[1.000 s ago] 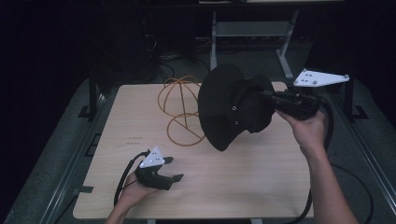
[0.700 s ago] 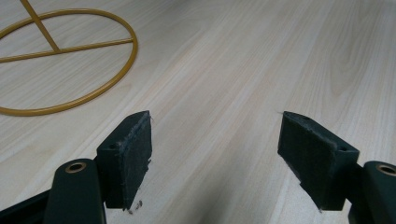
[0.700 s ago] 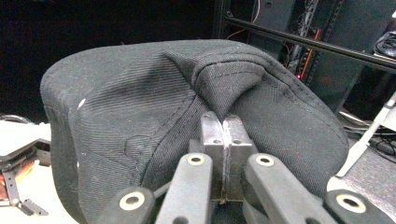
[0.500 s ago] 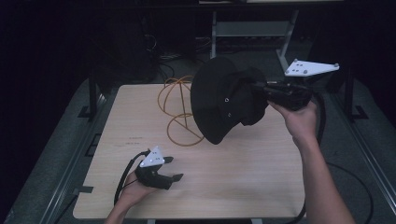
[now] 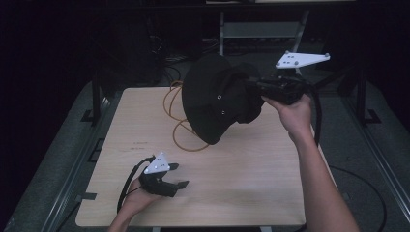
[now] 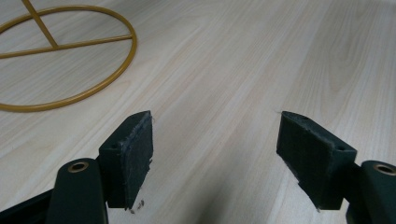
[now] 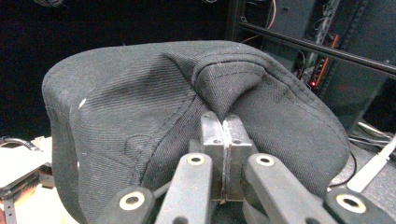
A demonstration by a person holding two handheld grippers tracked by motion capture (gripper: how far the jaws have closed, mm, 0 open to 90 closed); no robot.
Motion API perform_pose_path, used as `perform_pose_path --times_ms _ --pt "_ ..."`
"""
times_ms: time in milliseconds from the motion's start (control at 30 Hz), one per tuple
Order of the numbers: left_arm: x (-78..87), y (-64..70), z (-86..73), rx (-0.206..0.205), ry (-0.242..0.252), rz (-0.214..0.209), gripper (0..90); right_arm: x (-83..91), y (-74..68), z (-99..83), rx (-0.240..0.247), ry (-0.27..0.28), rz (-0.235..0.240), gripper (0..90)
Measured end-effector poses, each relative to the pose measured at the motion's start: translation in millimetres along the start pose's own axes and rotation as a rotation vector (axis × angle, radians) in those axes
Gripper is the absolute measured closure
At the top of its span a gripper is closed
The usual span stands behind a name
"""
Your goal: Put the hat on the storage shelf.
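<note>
A: Since one second ago, the right gripper (image 5: 258,87) has carried the black hat (image 5: 217,102) up and toward the far-left, so it now hangs over the back part of the counter (image 5: 251,179), above the yellow wire stand (image 5: 180,126). The left gripper (image 5: 178,175) has stayed where it was, low at the near edge.

B: How are the fingers?

A: The right ones are closed together on a fold of the hat's cloth; in the right gripper view the two pads meet and the fabric (image 7: 219,88) bunches above them. The left fingers (image 6: 133,149) stand wide open with nothing between, only bare wood under them.

B: How will the hat handle?

A: I judge it light and soft. It is woven cloth, it creases at the pinch and the brim droops. It will not break, but it can swing and sag. A hold on the stitched brim edge seems firmest.

B: And its direction?

A: It hangs on its side in the air. The brim's long line runs from upper-left down to lower-right in the high view, and the lowest tip points to the counter.
</note>
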State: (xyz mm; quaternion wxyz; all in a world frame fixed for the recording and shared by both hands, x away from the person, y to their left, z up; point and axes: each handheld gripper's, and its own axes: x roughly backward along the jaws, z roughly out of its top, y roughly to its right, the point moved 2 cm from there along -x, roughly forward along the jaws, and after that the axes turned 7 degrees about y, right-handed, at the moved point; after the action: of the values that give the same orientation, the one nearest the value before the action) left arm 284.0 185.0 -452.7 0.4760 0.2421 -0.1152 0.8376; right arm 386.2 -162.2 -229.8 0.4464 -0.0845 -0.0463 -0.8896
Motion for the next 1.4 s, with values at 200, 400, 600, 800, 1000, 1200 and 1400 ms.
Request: perform_pose_path --times_ms 200,400,600,800,1000,1200,1400 --pt "2.3 -1.7 -0.7 0.003 0.007 0.005 26.5 -20.2 -6.1 11.2 0.011 -0.005 0.025 90.0" --pt "2.1 -3.4 -2.5 0.008 -0.004 -0.008 27.5 -39.5 -10.2 22.2 0.026 -0.015 0.043 90.0" --pt "2.4 -3.4 -2.4 0.013 0.005 -0.003 27.3 -56.4 -12.1 28.3 0.029 -0.033 0.055 90.0" --pt "2.3 -2.3 -2.8 0.007 -0.002 -0.004 27.3 -70.4 -13.4 30.8 0.02 -0.05 0.068 89.9" --pt "2.9 -2.2 -2.4 -0.002 -0.008 0.003 27.1 -87.4 -16.0 36.0 0.027 -0.065 0.081 89.8" --pt "3.4 -3.7 -2.3 0.005 -0.002 0.003 26.9 -104.4 -16.7 37.2 0.019 -0.091 0.098 89.7" --pt "2.6 -3.4 -3.1 0.004 -0.01 0.005 25.5 -119.5 -13.8 34.8 -0.037 -0.105 0.142 89.6"
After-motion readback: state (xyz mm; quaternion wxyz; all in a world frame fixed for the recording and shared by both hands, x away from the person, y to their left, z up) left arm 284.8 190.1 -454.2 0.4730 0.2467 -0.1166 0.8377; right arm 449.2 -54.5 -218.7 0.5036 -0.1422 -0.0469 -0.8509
